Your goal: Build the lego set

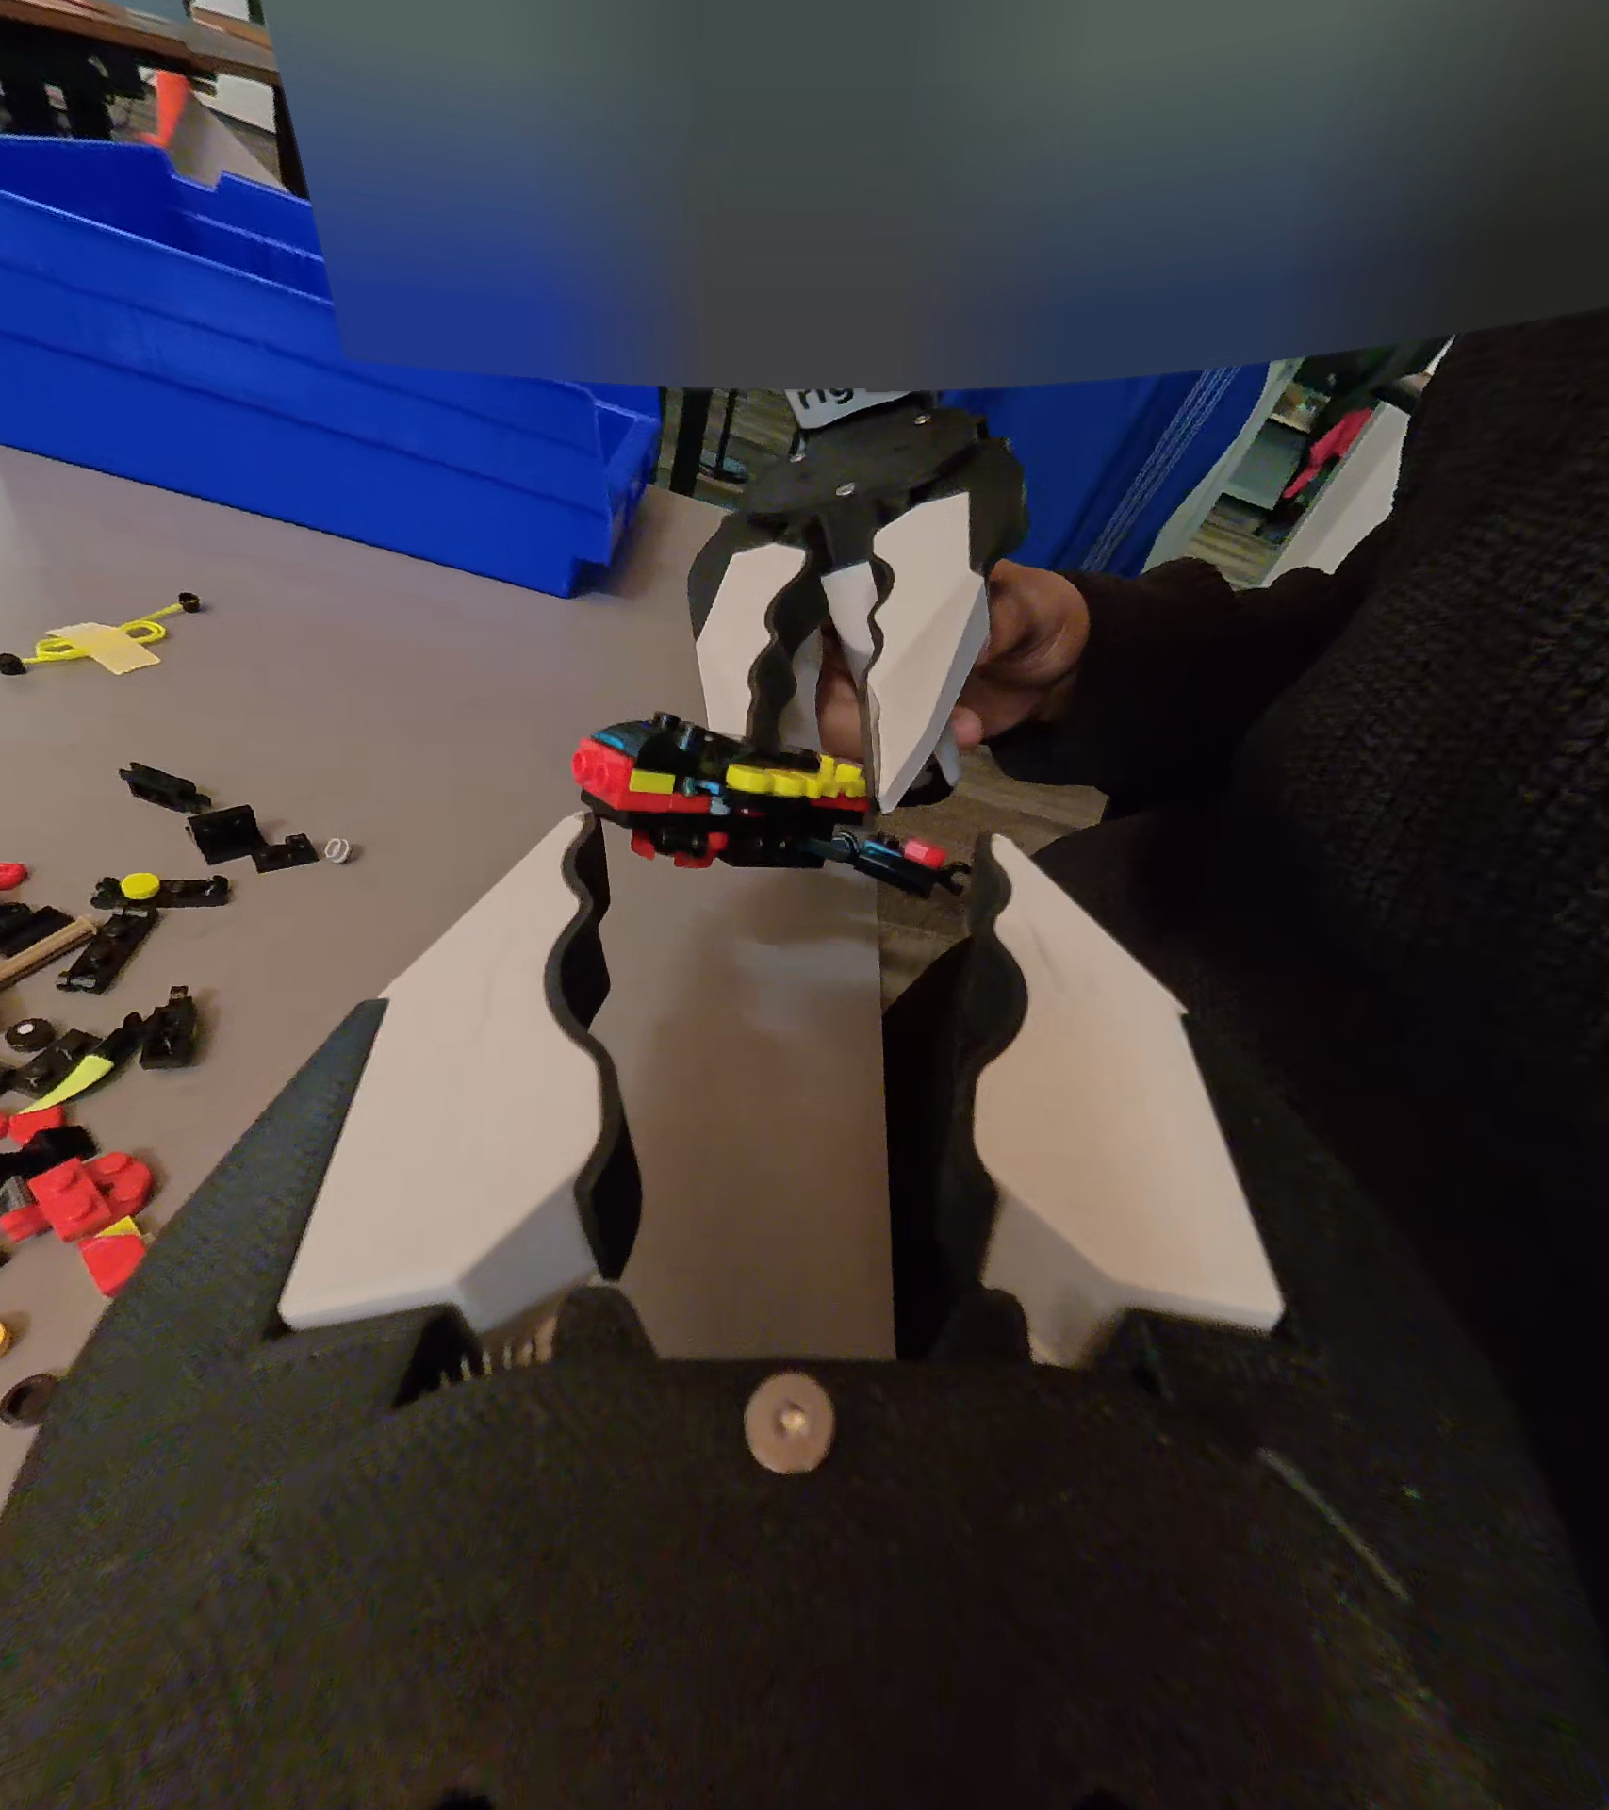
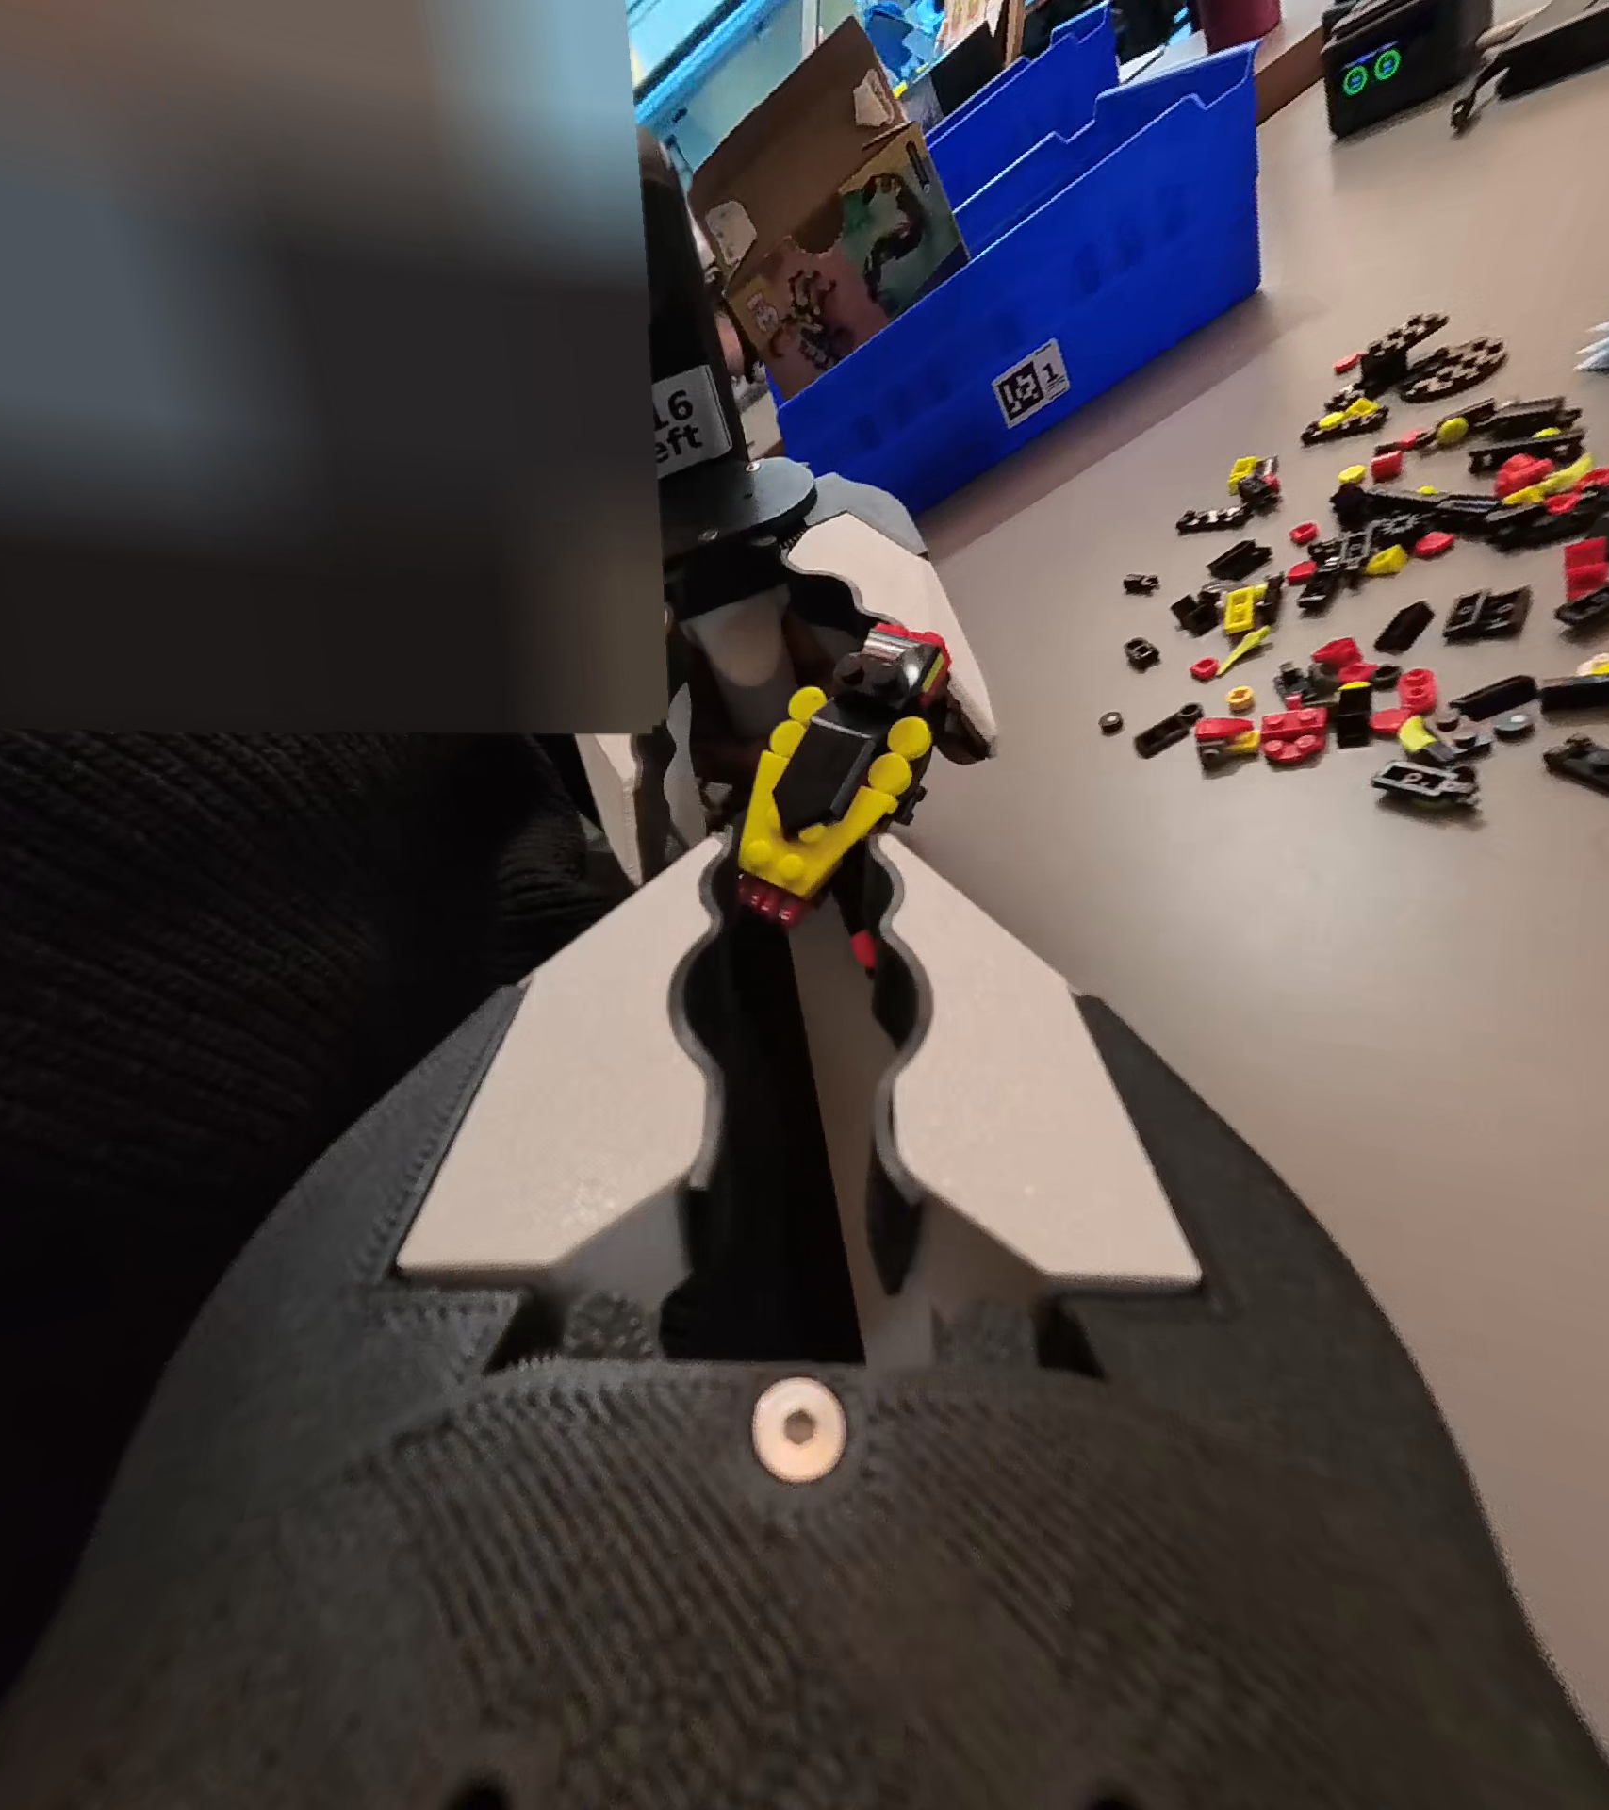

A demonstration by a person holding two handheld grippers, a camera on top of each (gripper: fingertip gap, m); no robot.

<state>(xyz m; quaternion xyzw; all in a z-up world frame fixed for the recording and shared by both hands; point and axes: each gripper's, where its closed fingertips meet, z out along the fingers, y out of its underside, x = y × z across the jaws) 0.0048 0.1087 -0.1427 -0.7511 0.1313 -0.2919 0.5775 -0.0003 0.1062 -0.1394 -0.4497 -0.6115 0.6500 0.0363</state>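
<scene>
At frame centre, the right gripper clamps the brick model's tail, its long axis crossing the wide-open, empty left gripper.

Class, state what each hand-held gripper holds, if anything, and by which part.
The right hand-held gripper grips the small brick model by its yellow-studded tail end. The left hand-held gripper is open and holds nothing.
</scene>
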